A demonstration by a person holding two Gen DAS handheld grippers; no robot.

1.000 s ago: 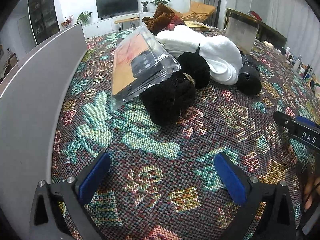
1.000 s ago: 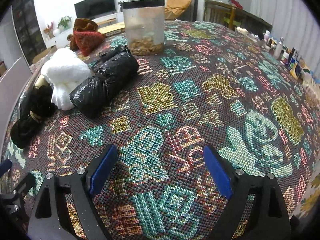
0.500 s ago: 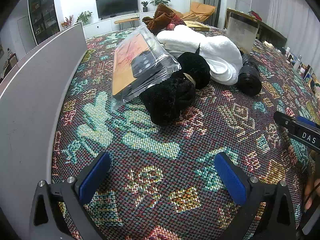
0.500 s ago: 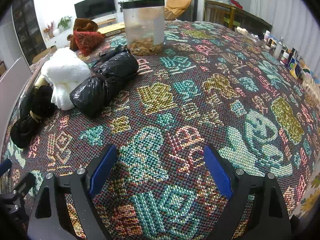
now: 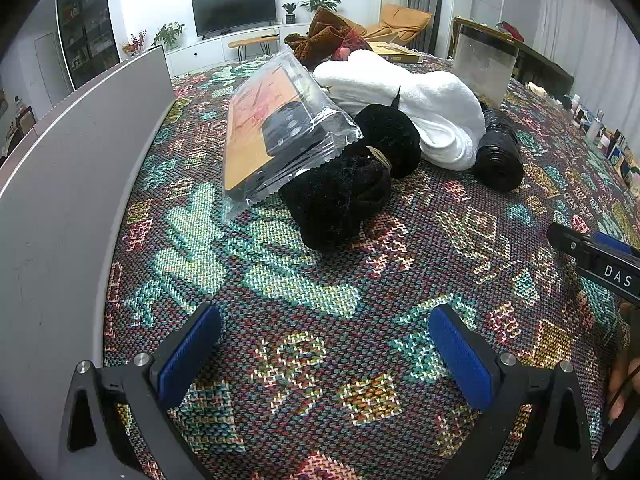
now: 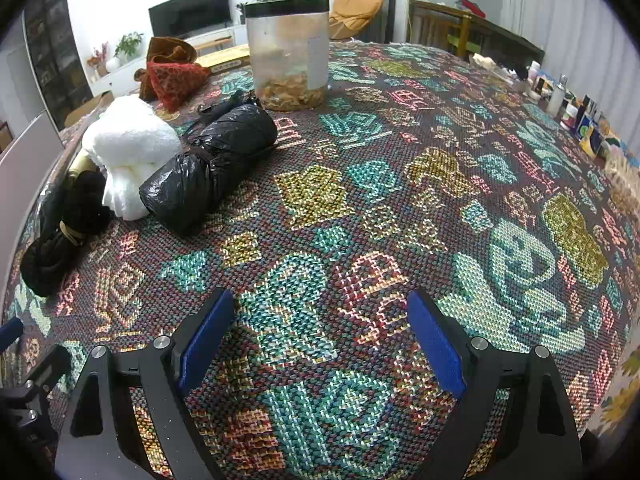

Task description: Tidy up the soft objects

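A black fuzzy bundle (image 5: 336, 196) tied with a tan band lies on the patterned cloth; it also shows in the right wrist view (image 6: 60, 236). A clear plastic packet (image 5: 276, 136) leans on it. Behind lie a white fluffy towel (image 5: 420, 116) (image 6: 128, 152) and a black plastic-wrapped roll (image 5: 498, 152) (image 6: 212, 168). A red and brown cloth (image 6: 172, 74) sits further back. My left gripper (image 5: 320, 344) is open and empty, short of the black bundle. My right gripper (image 6: 320, 336) is open and empty, right of the pile.
A clear jar with a black lid (image 6: 288, 52) stands behind the roll. A grey panel (image 5: 60, 200) runs along the table's left edge. Small bottles and boxes (image 6: 576, 108) line the far right edge. The right gripper's side (image 5: 596, 260) shows at the left view's right.
The left wrist view has crept slightly closer to the black bundle. Nothing was taken hold of or let go; both grippers stay open.
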